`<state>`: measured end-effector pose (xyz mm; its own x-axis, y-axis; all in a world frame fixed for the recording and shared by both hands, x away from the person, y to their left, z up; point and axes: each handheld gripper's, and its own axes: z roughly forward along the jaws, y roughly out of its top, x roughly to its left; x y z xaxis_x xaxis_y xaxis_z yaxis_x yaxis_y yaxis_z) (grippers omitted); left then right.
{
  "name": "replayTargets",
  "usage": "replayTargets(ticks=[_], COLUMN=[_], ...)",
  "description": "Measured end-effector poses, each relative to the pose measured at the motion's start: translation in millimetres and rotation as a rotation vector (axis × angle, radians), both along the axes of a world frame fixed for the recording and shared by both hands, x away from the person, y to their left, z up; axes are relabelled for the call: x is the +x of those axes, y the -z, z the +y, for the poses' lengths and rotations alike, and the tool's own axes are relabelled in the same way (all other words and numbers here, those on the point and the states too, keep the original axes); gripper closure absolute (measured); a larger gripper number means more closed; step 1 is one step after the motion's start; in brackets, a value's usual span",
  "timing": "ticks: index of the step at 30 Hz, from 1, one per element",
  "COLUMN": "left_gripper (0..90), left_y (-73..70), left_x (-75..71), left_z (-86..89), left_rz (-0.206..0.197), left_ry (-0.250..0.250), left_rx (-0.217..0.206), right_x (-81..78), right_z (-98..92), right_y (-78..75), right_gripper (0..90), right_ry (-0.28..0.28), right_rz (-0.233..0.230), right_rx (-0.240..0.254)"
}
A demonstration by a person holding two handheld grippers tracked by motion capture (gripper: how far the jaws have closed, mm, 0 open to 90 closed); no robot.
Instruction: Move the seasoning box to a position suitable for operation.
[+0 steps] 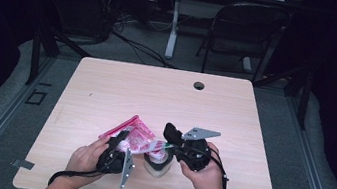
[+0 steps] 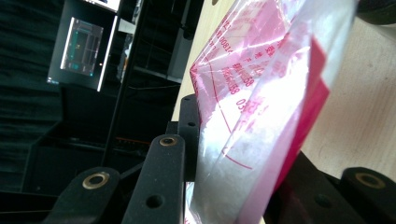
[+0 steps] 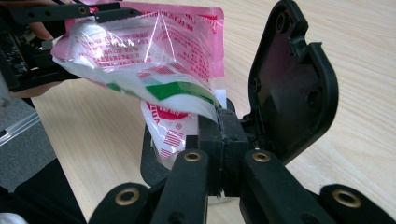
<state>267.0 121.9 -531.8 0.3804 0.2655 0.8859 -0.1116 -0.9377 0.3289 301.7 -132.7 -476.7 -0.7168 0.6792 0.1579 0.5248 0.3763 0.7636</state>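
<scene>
Forearms and hands are coming in at the bottom of the high view, each holding a gripper over the near part of the bench (image 1: 107,85). Between them I am stretching a pink and clear plastic bag (image 1: 135,137): my left gripper (image 1: 121,140) is gripping its left end, my right gripper (image 1: 172,148) is pinching its right edge. Just below the bag a pale round tub (image 1: 156,166) with a black hinged lid (image 1: 172,131) is standing open on the bench. I judge the bag is picked up and pulled taut but not yet opened or emptied, so most of the work is left. What the tub contains is too small to make out there.

From the left gripper view, my jaws are clenching the bag (image 2: 261,107), its film passing between them. The print is red and blurred, and I cannot tell whether anything is inside.

From the right gripper view, my jaws are shut tight on the bag's (image 3: 154,51) white and green edge, right in front of the tub's raised lid (image 3: 289,79). The left gripper (image 3: 81,14) is holding the far end beyond the bag. The tub (image 3: 159,158) itself is mostly hidden behind my jaws and a hanging fold of film.
</scene>
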Motion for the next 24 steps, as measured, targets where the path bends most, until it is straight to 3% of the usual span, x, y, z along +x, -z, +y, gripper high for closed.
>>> replayTargets(ticks=[7,12,24], left_gripper=[77.7,77.9,78.5], left_y=[2.1,5.0,13.4], left_x=[2.3,5.1,15.0], left_z=[1.9,4.0,9.7], left_rz=[0.029,0.073,0.194], left_ry=[-0.007,-0.013,-0.02], left_rx=[-0.027,-0.068,-0.166], right_x=[-2.3,-3.4,-4.0], right_z=[0.5,0.3,-3.0], right_y=[-3.2,-5.1,-10.4], right_gripper=[89.8,86.8,67.2], right_ry=[-0.002,-0.004,-0.004], right_rz=[-0.015,-0.028,-0.047], right_rx=[0.006,0.026,0.113])
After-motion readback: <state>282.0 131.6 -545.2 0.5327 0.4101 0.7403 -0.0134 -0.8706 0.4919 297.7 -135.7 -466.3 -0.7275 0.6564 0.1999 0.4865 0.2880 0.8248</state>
